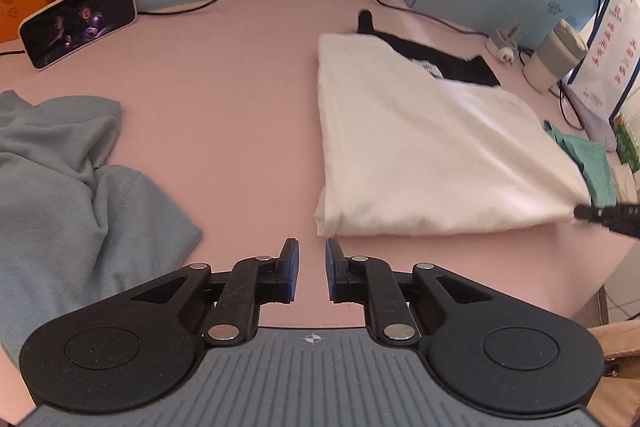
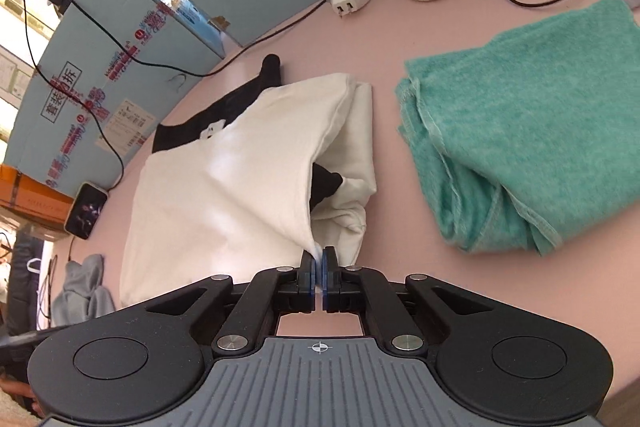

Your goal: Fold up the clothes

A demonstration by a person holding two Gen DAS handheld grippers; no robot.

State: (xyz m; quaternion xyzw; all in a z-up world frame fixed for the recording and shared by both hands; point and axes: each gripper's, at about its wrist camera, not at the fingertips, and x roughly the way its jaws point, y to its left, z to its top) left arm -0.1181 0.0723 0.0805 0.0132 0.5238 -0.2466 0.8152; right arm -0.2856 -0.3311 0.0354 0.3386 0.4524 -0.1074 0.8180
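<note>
Now the right gripper point(image 2: 319, 267) pinches a corner of the folded white cotton shirt point(image 2: 224, 187), and the left gripper point(image 1: 312, 269) holds nothing.

From the left wrist, the left gripper tilts down over the bare pink table point(image 1: 224, 107), its blue pads point(image 1: 294, 267) a little apart with only table between them. The white shirt point(image 1: 420, 147) lies ahead and to the right, on a black garment point(image 1: 440, 57). A crumpled grey sweater point(image 1: 60, 179) lies to the left. The right gripper's black tip point(image 1: 600, 215) grips the shirt's near right corner. From the right wrist, the right gripper points down at the table point(image 2: 360, 307), its pads squeezed tight on the white corner, which is pulled up into a point. A folded green towel point(image 2: 520, 131) lies to the right, apart from the shirt.
</note>
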